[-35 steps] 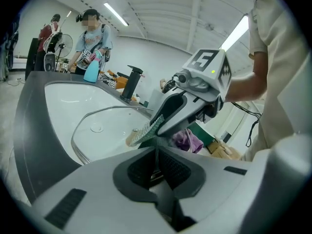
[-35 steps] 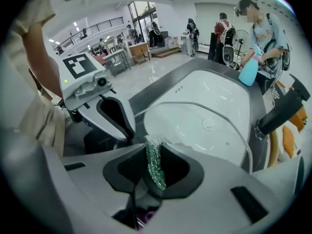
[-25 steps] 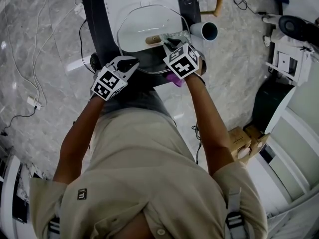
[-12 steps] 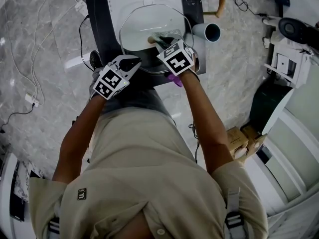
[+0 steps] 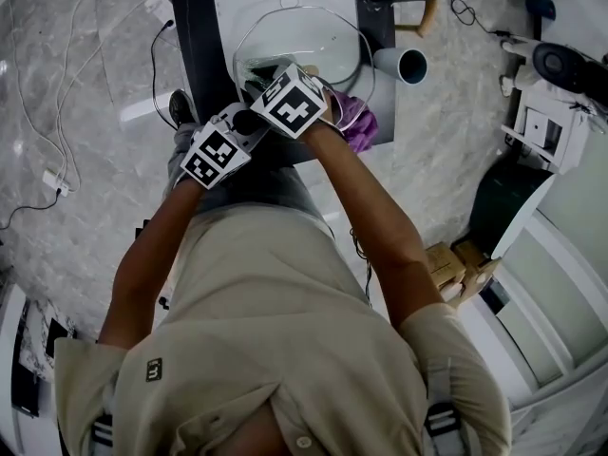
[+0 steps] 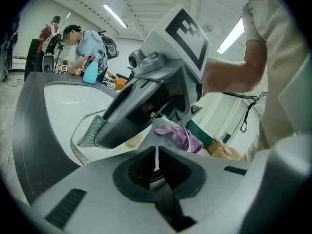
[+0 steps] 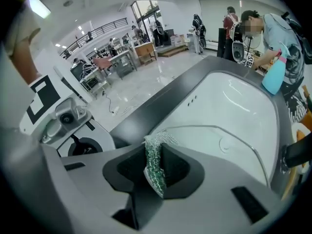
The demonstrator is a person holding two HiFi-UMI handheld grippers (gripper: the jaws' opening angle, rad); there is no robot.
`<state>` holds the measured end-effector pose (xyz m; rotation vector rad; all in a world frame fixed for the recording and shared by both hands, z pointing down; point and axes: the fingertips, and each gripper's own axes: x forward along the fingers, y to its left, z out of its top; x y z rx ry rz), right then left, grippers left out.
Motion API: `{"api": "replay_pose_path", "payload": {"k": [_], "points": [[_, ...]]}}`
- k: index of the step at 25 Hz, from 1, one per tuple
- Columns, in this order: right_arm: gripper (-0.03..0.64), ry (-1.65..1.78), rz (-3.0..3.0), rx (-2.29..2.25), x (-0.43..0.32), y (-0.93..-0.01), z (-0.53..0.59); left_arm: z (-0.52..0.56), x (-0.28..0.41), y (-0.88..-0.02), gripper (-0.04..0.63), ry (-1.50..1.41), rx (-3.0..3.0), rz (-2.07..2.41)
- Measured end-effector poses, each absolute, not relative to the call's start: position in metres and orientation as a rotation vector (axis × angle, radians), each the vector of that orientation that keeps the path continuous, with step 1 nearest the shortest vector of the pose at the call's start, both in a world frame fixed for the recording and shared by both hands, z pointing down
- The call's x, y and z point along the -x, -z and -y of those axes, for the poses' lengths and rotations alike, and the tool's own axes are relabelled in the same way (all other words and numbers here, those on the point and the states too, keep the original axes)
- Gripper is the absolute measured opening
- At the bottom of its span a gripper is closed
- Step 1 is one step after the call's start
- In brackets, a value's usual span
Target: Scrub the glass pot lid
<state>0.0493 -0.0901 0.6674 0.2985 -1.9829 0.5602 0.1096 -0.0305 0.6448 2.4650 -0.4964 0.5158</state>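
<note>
The clear, round glass pot lid (image 5: pixel 306 34) lay in the white sink basin (image 7: pixel 234 99), directly ahead of both claws. The left claw (image 6: pixel 156 156) was pressed together on what looked like the lid's thin near rim, steadying it. The right claw (image 7: pixel 155 152) pinched a green glittery scrub pad (image 7: pixel 156 174), whose free end poked out over the lid's near part, close beside the left claw. Whether the pad touched the glass could not be told. No suds or water showed, so the scrubbing seemed at most partly done, with the far side of the lid probably left to do. A crumpled purple cloth (image 5: pixel 357 122) showed just behind the right claw, by the person's hand, over the dark tabletop (image 7: pixel 161 99).
</note>
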Motion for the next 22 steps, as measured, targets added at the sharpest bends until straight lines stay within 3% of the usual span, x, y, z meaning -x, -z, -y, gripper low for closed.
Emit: {"api": "replay_pose_path", "payload": {"k": [16, 22], "points": [[0.089, -0.559, 2.010, -0.293, -0.055, -0.671, 0.088, 0.033, -0.111, -0.646, 0.034, -0.513, -2.458, 0.502], [0.089, -0.514, 1.941, -0.355, -0.097, -0.678, 0.097, 0.033, -0.111, -0.647, 0.034, -0.514, -2.456, 0.508]]}}
